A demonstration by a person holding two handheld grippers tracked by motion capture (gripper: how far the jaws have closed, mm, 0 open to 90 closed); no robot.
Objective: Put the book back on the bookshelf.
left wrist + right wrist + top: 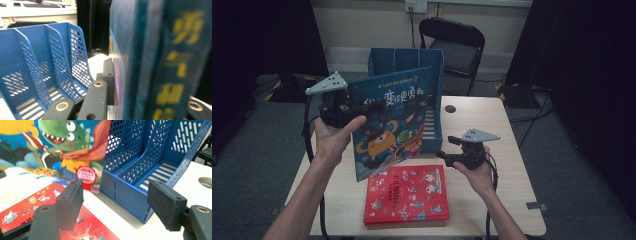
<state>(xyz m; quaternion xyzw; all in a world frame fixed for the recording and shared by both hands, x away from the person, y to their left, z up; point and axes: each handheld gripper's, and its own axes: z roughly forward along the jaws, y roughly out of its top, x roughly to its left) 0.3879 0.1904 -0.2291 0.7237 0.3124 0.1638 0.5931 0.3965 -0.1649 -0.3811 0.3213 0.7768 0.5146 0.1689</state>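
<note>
While L jaws clamped on blue book [394, 120], R jaws wide, blue rack [432, 62] bare.

Blue cartoon-monster book [394, 117], red illustrated book [407, 194], blue perforated file rack [434, 100]

the blue file rack [155, 167] looks like perforated plastic. the blue book [394, 117] and red book [408, 195] have glossy printed covers. the surface [507, 150] shows pale wood grain, matt. right claw [120, 202] pads look matt black, slightly rough.

Black folding chair [455, 45] behind table [512, 150]; grey floor [577, 170].
</note>
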